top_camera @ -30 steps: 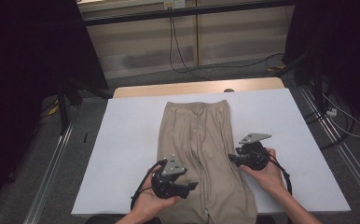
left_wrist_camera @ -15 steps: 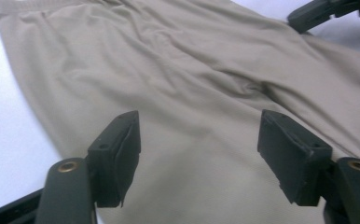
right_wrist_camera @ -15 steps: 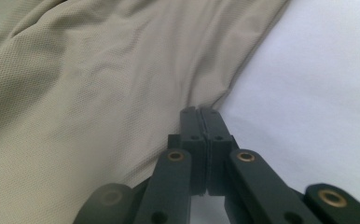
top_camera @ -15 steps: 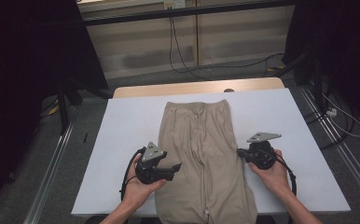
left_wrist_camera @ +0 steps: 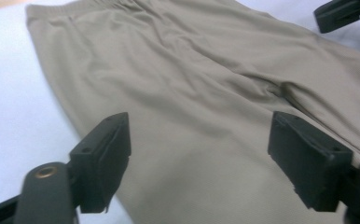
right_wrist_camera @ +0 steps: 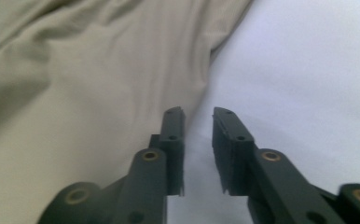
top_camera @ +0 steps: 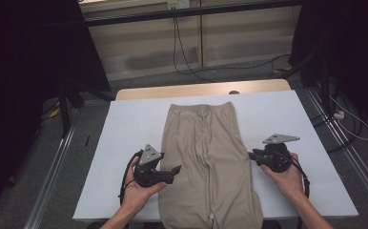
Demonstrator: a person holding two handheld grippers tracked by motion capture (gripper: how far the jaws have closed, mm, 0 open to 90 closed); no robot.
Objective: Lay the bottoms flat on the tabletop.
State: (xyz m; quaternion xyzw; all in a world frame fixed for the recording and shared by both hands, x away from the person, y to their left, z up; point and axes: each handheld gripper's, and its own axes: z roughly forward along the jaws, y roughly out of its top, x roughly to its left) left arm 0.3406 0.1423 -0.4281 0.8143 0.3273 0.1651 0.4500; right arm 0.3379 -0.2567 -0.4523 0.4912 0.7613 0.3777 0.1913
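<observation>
Wide apart, left gripper (left_wrist_camera: 199,154) fingers (left_wrist_camera: 104,158) empty, hanging over the left edge of the beige trousers (left_wrist_camera: 206,93); cloth lies between and beneath them, untouched. Right gripper (right_wrist_camera: 199,140) fingers (right_wrist_camera: 173,140) nearly closed, a narrow gap between them, nothing held; they sit just at the trousers' right edge, cloth beside the one finger, bare white desk (right_wrist_camera: 308,70) under the other. High view: trousers (top_camera: 206,157) flat along the middle of the desk (top_camera: 129,129), waistband far end, one hand either side.

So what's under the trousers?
The trousers lie flat on a white table cover. Whether anything hides beneath them cannot be seen; the cloth covers it.
</observation>
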